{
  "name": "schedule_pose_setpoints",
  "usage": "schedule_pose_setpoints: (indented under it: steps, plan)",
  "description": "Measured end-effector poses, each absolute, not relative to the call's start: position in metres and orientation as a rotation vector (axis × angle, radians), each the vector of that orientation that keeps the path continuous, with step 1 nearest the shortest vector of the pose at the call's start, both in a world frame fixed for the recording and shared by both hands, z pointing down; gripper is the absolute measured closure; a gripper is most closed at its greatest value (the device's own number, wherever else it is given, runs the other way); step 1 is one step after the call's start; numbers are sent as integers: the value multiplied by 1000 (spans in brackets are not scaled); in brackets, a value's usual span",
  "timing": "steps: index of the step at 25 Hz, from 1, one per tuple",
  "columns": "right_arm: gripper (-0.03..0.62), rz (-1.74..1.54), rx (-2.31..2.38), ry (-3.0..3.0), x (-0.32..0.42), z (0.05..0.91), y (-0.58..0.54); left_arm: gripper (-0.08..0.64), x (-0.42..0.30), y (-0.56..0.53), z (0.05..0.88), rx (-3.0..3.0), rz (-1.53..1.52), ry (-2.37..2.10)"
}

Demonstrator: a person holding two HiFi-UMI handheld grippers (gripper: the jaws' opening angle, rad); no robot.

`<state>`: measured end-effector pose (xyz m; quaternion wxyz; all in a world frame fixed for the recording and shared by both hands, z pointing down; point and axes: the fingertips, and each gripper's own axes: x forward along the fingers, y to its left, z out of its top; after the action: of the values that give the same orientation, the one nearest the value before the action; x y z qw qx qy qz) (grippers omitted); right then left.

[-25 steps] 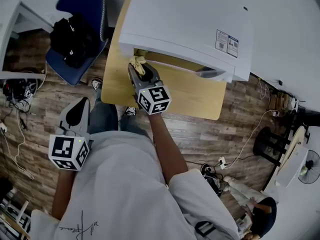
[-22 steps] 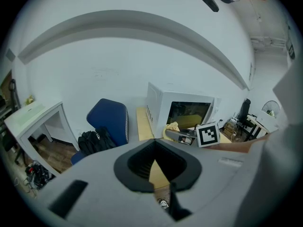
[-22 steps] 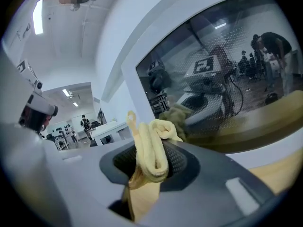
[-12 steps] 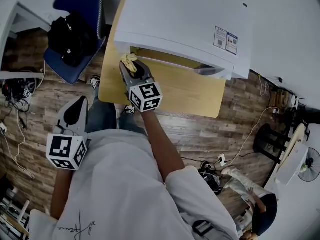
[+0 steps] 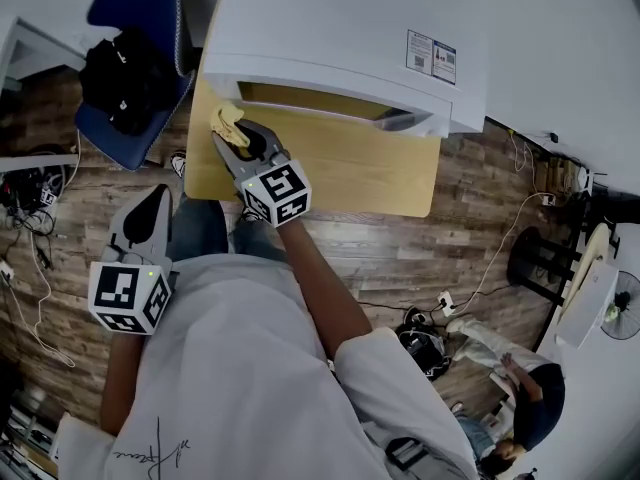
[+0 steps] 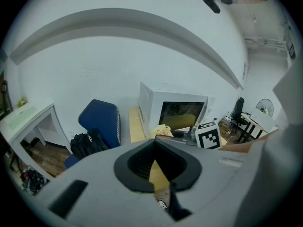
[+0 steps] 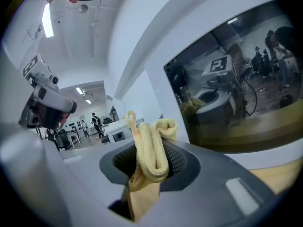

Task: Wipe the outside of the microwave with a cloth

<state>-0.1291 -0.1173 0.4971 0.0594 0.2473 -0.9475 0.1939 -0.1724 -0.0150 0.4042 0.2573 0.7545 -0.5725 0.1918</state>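
Cloth point(image 5: 228, 123) and right gripper point(image 5: 238, 136) had slid leftward along the microwave's point(image 5: 340, 28) near front face over the last second, ending close to its left near corner. Judging from that drift, a wiping pass across the front was nearing its left end, and the left side wall and top probably remained to be done. The right gripper's jaws were clamped on the cloth, which stood up between them right beside the white door frame, left of the dark window, in the right gripper view; whether it actually pressed on the surface could not be told. The left gripper point(image 5: 160, 206) hung low and nearer the person, well apart from the microwave and off the left edge of the wooden table point(image 5: 350, 168), with its jaws brought together and nothing between them.

The cloth was pale yellow and soft, folded over on itself into a thick roll with a loose end poking up and another tail hanging below the jaws. The microwave was white and sat at the far side of the table, against the wall.
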Motion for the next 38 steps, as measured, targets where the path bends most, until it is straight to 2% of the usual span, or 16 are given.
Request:
schedule_pose_setpoints:
  steps: [21,33,38]
  plan:
    - [479,621,1428,-2540,157,508,-150,572,-137,-10,412,2121,542,-1451]
    - [479,569,1631,-2379,218,524,-164,572,-155,-9,403,2098,571,-1515]
    - [480,626,1886,-2199,275,540,-172,572,-163,-7,401,2083,576,-1537]
